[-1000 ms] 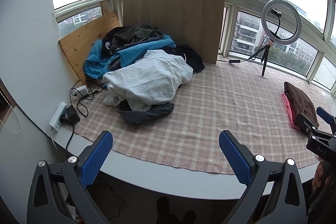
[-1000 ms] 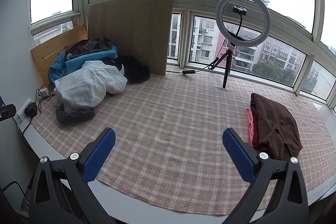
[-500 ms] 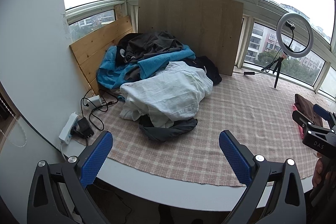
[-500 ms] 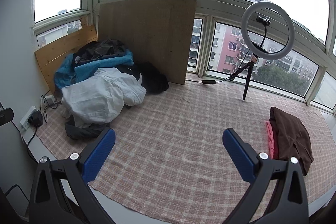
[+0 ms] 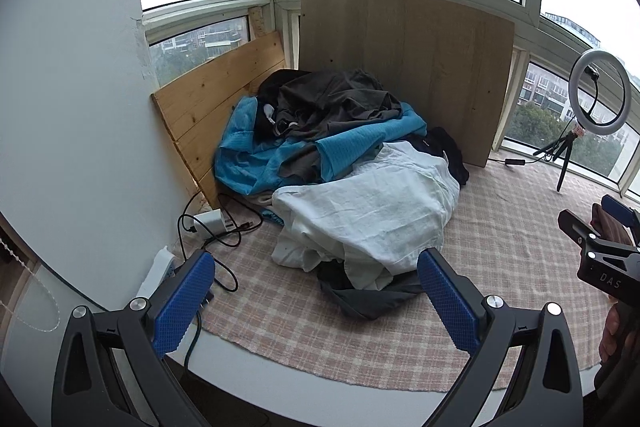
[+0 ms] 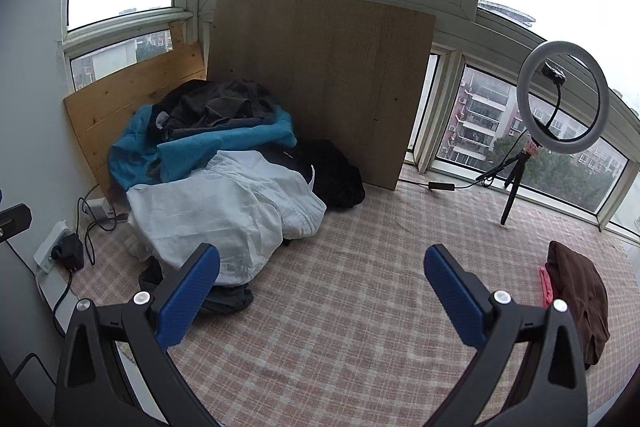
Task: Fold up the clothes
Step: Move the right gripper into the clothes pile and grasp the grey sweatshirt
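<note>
A heap of unfolded clothes lies in the back left corner on the checked cloth (image 6: 360,307): a white shirt (image 5: 372,211) (image 6: 232,215) in front, a blue garment (image 5: 256,159) (image 6: 224,143), dark grey ones (image 5: 336,103) on top, a black one (image 6: 336,175) at the right. A grey piece (image 5: 372,299) pokes out under the white shirt. My left gripper (image 5: 316,299) is open and empty, just short of the heap. My right gripper (image 6: 320,291) is open and empty, over the cloth to the right of the heap. It also shows in the left wrist view (image 5: 600,243).
A folded brown garment (image 6: 580,295) on a pink one (image 6: 545,285) lies at the right. A ring light on a tripod (image 6: 560,99) stands at the back right. A power strip (image 6: 52,247), charger (image 5: 208,221) and cables lie left of the heap. Wooden boards (image 6: 320,75) lean against the windows.
Both grippers have moved left and closer to the heap of clothes, which now looks larger in both views. Both stay open and empty.
</note>
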A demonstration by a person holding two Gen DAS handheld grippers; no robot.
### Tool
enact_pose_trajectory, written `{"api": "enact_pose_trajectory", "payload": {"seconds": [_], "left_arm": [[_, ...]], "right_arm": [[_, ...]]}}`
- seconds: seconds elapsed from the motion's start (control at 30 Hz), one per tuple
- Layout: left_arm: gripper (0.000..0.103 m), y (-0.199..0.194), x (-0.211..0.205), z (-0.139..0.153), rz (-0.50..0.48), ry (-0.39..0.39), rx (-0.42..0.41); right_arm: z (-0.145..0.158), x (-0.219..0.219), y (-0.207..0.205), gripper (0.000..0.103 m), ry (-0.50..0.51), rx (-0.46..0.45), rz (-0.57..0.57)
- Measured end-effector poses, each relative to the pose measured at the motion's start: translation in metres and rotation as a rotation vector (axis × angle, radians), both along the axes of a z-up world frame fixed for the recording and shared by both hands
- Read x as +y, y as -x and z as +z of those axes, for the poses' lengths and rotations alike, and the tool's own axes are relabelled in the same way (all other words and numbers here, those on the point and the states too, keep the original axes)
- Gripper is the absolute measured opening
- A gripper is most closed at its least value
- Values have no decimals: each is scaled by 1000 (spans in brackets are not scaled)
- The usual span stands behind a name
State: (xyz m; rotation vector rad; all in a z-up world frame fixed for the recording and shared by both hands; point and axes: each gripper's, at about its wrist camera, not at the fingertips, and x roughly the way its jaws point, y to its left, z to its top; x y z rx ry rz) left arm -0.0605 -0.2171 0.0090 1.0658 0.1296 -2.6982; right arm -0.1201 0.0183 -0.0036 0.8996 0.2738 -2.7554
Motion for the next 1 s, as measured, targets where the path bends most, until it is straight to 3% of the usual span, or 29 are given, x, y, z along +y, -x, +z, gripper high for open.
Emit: {"api": "enact_pose_trajectory", "payload": {"seconds": [0.5, 0.67, 0.8, 1.0], "left_arm": [[102, 57, -43, 0, -49, -3, 3], [102, 63, -69, 6, 21, 17, 61], [102, 72, -102, 4, 55, -16, 61], [102, 82, -122, -19, 27, -89, 31]], "right_arm": [[14, -56, 40, 103, -8, 36, -14], [29, -58, 54, 103, 132, 76, 76], [47, -75, 80, 103, 222, 79, 207], [37, -148, 153, 103, 75, -9, 272]]}}
